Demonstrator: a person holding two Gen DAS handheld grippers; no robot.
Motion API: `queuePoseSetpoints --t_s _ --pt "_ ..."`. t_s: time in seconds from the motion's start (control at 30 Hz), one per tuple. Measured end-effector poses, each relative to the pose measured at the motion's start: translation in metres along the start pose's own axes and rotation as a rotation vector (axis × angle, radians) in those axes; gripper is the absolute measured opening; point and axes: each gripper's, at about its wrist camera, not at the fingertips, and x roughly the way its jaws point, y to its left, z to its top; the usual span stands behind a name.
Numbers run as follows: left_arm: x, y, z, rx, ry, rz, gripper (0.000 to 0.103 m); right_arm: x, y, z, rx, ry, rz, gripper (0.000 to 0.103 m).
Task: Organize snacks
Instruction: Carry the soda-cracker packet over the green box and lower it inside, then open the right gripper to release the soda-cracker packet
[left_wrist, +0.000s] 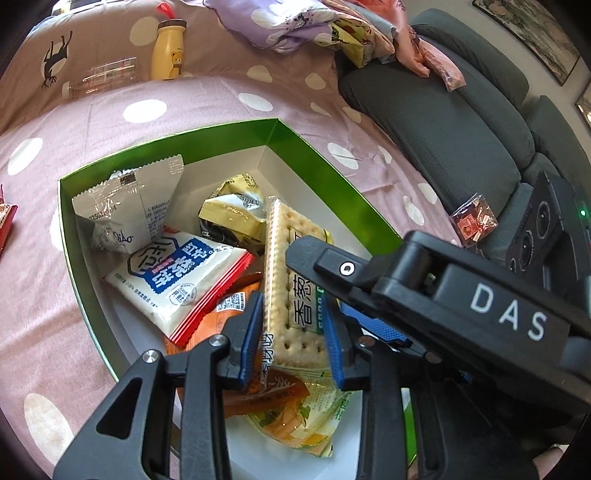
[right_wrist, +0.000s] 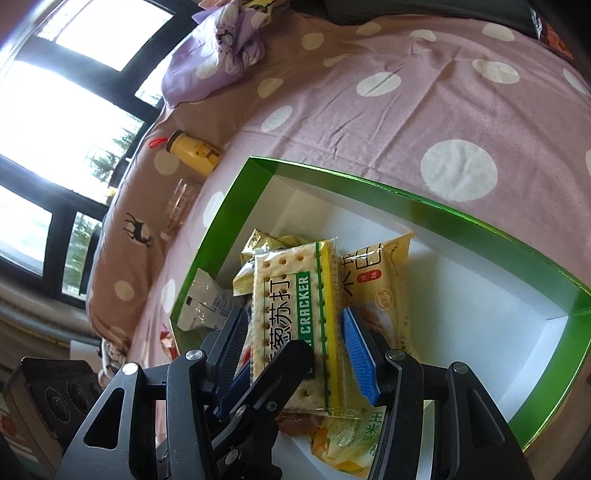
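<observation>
From my left gripper (left_wrist: 291, 332) I see its blue pads (left_wrist: 247, 328) standing on either side of the scallion soda cracker pack (left_wrist: 291, 280), close against its edges, though I cannot tell whether they actually press it. My right gripper (right_wrist: 295, 350) comes in over the same cracker pack (right_wrist: 291, 306); its pads sit wider than the pack, with a clear gap on the right side, so that claw is apart. The pack stands on edge inside the green box (left_wrist: 74, 229), over an orange sachet (left_wrist: 258, 395) and a corn-print packet (left_wrist: 306, 424) on the white floor. Just left of it lies a white-and-blue biscuit bag with a red edge (left_wrist: 173, 284), and behind that a silver-white packet (left_wrist: 125, 206) leans in the corner, with a gold-yellow packet (left_wrist: 232, 214) beside it. The box rests on a pink bedspread with white dots (left_wrist: 288, 99). Farther back, a yellow bear bottle (left_wrist: 168, 51) stands beside a clear plastic bottle (left_wrist: 99, 77) lying down, near a purple bundle of cloth (left_wrist: 280, 22). A grey sofa (left_wrist: 443, 122) lies to the right, with a small red snack packet (left_wrist: 474, 219) on it.
</observation>
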Motion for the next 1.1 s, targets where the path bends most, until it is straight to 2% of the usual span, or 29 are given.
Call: queuePoseSetpoints --t_s 0.37,0.9,1.0,1.1 --pt "0.012 -0.003 0.003 -0.010 0.045 0.030 0.033 0.006 -0.009 0.004 0.047 0.002 -0.012 0.056" --pt "0.013 -0.002 0.004 -0.020 0.048 0.036 0.035 0.003 -0.007 0.005 0.029 -0.022 -0.048 0.057" --pt "0.009 -0.003 0.005 -0.001 0.044 0.067 0.037 0.002 -0.005 0.004 0.011 -0.026 -0.053 0.057" --pt "-0.003 -0.003 0.006 0.014 0.003 0.113 0.045 -0.004 -0.004 0.004 0.007 -0.053 -0.055 0.057"
